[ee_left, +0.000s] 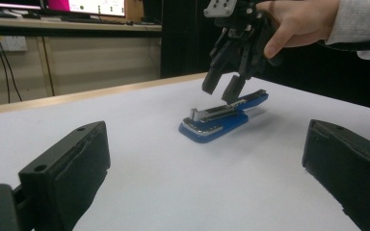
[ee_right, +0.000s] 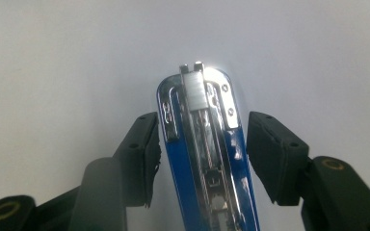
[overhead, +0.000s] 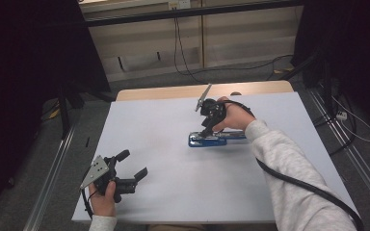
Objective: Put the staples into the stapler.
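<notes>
Your right gripper (overhead: 205, 130) hangs over the blue stapler (overhead: 214, 139), pointing down at it, jaws parted. In the right gripper view the stapler (ee_right: 207, 163) runs up between the two black pads with a gap on the right side; the left pad sits just beside its blue edge, and whether it touches cannot be told. Nothing is pressed, so the stapler is not gripped. From the left gripper view your right gripper (ee_left: 226, 86) has its tips just above the raised rear part of the stapler (ee_left: 221, 118).

The stapler lies on the white table (overhead: 173, 159), right of the middle, long axis running left to right in the high view. Its top is open, showing the metal staple channel and a strip of staples at the front end. There is small embossed lettering on the chrome plate beside the channel, too small to read.

Your left gripper (overhead: 130, 174) rests near the front left corner of the table, well apart from the stapler, jaws wide and holding nothing; in its own view its jaws (ee_left: 207, 192) frame bare tabletop.

Beyond the far edge, a wall socket (ee_left: 5, 43) with cables hangs on the panel, and lit screens (ee_left: 86, 6) sit above it; their writing is unreadable.
</notes>
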